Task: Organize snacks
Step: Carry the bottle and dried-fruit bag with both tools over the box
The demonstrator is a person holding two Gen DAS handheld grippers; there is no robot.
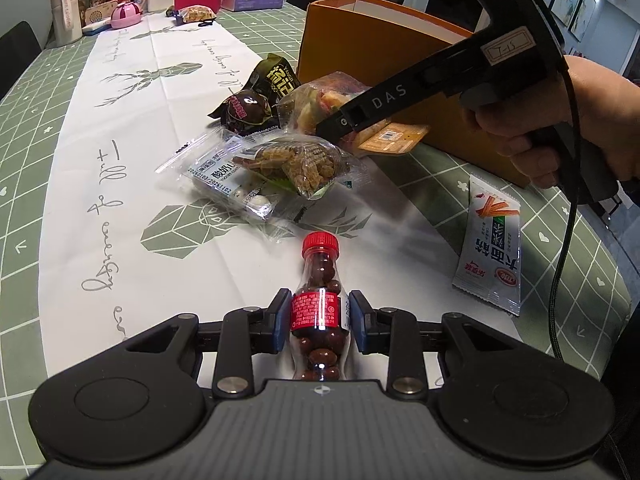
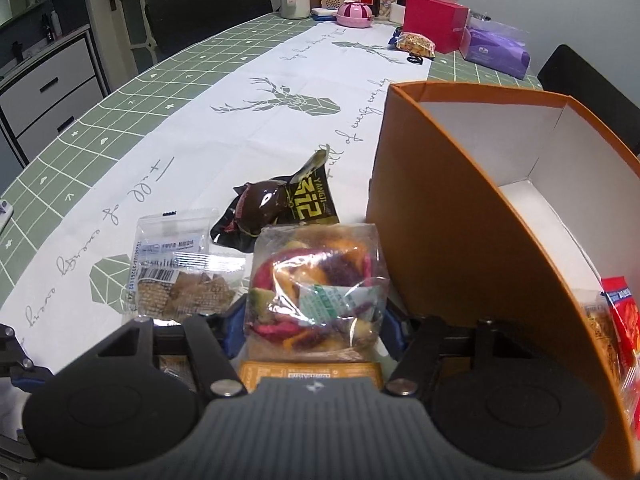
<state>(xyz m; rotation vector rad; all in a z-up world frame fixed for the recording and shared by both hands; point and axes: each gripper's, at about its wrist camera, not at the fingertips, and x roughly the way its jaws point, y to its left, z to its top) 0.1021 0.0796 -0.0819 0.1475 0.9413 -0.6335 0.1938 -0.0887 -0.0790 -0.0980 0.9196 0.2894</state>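
My left gripper (image 1: pixel 320 320) is shut on a small clear bottle (image 1: pixel 318 280) with a red cap and label, full of brown chocolate balls, low over the white runner. My right gripper (image 2: pixel 314 324) holds a clear bag of coloured dried fruit (image 2: pixel 316 288) between its blue pads, right beside the orange box (image 2: pixel 460 220). From the left wrist, that gripper (image 1: pixel 340 122) reaches into the snack pile in front of the box (image 1: pixel 360 40). A red packet (image 2: pixel 622 316) lies inside the box.
Loose snacks lie on the runner: dark chocolate packets (image 1: pixel 248 108), a clear cracker bag (image 1: pixel 296 164), a yoghurt sweets bag (image 1: pixel 224 184), a white stick packet (image 1: pixel 492 240). Bottles, a pink box (image 2: pixel 434 20) and tissues crowd the far end. A hand (image 1: pixel 580 120) grips the right tool.
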